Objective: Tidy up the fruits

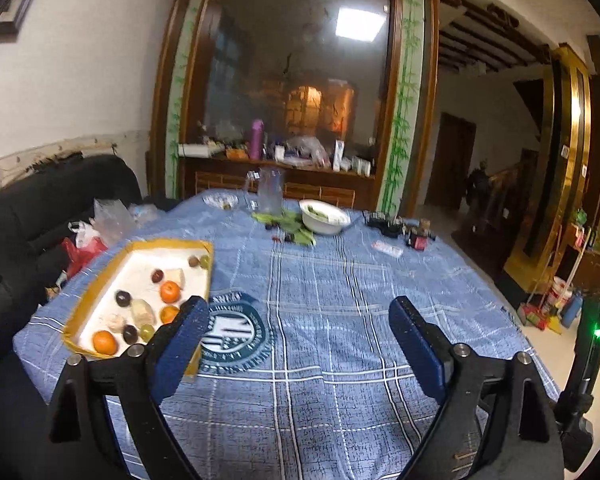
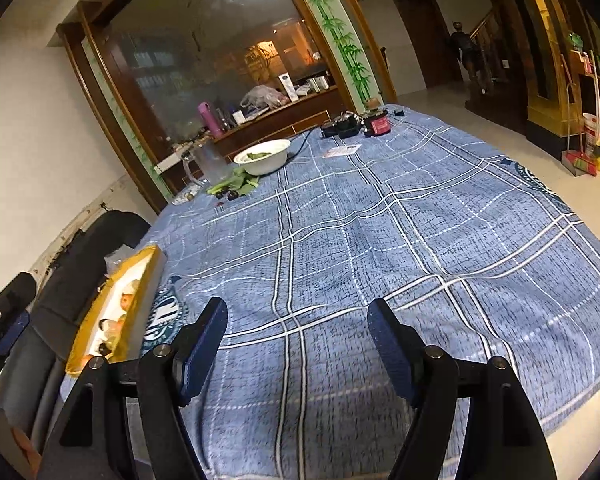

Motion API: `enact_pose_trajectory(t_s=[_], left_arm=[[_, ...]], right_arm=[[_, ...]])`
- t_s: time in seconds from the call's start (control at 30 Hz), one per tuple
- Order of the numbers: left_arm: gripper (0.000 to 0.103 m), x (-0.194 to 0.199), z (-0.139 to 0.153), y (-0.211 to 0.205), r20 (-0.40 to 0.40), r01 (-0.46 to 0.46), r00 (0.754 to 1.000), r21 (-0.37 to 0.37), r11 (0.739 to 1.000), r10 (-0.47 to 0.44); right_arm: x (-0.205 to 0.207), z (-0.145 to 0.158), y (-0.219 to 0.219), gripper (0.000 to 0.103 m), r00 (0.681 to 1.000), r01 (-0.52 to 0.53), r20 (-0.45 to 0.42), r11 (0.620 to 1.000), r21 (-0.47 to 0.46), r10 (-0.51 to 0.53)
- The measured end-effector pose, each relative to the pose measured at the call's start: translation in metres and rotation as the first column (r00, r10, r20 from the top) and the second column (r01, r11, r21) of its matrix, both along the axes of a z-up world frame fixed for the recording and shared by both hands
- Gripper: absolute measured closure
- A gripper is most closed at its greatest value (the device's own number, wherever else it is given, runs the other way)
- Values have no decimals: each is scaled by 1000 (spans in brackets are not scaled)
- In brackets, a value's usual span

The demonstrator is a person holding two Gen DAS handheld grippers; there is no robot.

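A shallow yellow-rimmed box point(image 1: 100, 280) lies on the blue checked tablecloth point(image 1: 340, 300) at the left. It holds oranges point(image 1: 169, 291), dark plums point(image 1: 123, 298), green grapes point(image 1: 205, 261) and pale fruit pieces. My left gripper point(image 1: 300, 320) is open and empty above the cloth, just right of the box. My right gripper point(image 2: 298, 320) is open and empty over the cloth; the box point(image 2: 100, 320) sits at its left, seen edge-on. A white bowl point(image 1: 324, 216) with greens stands at the far side, with leaves and small dark fruits point(image 1: 288, 232) beside it.
A glass jug point(image 1: 270, 192) and small dish point(image 1: 222, 200) stand at the table's far edge. Chargers and a red device point(image 1: 418, 240) lie far right. A black sofa with plastic bags point(image 1: 96, 232) is on the left. A cabinet with clutter stands behind.
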State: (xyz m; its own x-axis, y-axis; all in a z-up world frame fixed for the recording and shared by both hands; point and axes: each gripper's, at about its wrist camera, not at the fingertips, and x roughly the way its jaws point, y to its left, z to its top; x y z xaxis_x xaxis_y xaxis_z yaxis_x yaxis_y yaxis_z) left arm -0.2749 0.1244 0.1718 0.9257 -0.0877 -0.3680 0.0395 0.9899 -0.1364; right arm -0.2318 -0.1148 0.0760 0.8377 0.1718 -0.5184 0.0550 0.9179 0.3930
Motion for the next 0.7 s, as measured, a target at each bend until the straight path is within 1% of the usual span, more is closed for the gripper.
enact_pose_trajectory(t_s=[0.07, 0.13, 0.2, 0.23, 0.3, 0.37, 0.43, 0.5, 0.6, 0.67, 0.7], left_arm=[[4, -13, 7, 1, 54, -27, 998, 10, 1000, 26], [1, -25, 12, 1, 130, -57, 990, 29, 998, 52], [0, -31, 18, -2, 203, -101, 975, 56, 993, 88], [0, -31, 19, -2, 219, -114, 971, 66, 991, 97], [0, -30, 24, -2, 233, -127, 967, 74, 989, 107], [0, -29, 27, 1, 232, -133, 965, 47, 990, 119], [0, -32, 27, 8, 232, -143, 963, 17, 990, 135], [0, -34, 25, 12, 238, -157, 959, 11, 987, 150], [0, -39, 25, 24, 256, -222, 944, 23, 975, 209], [0, -48, 24, 39, 286, -263, 924, -4, 965, 253], [0, -51, 24, 45, 294, -271, 919, -15, 963, 263]], right_arm=[[-7, 4, 3, 23, 1000, 5, 11, 1000, -8, -5], [-10, 8, 9, 20, 1000, -3, 25, 1000, -18, 4], [-8, 10, 16, 19, 1000, -11, 29, 999, -45, 12], [-5, 10, 20, 19, 1000, -13, 24, 998, -59, 15], [-1, 9, 30, 19, 1000, -30, 3, 997, -68, 31], [-2, 9, 40, 19, 999, -53, 1, 996, -78, 53], [-8, 11, 51, 19, 998, -63, 19, 989, -131, 66], [-13, 12, 60, 17, 997, -65, 30, 982, -175, 72], [-16, 11, 75, 16, 994, -100, 26, 974, -202, 108], [-16, 10, 86, 16, 991, -121, 26, 971, -208, 129], [-15, 10, 91, 16, 990, -130, 24, 968, -215, 139]])
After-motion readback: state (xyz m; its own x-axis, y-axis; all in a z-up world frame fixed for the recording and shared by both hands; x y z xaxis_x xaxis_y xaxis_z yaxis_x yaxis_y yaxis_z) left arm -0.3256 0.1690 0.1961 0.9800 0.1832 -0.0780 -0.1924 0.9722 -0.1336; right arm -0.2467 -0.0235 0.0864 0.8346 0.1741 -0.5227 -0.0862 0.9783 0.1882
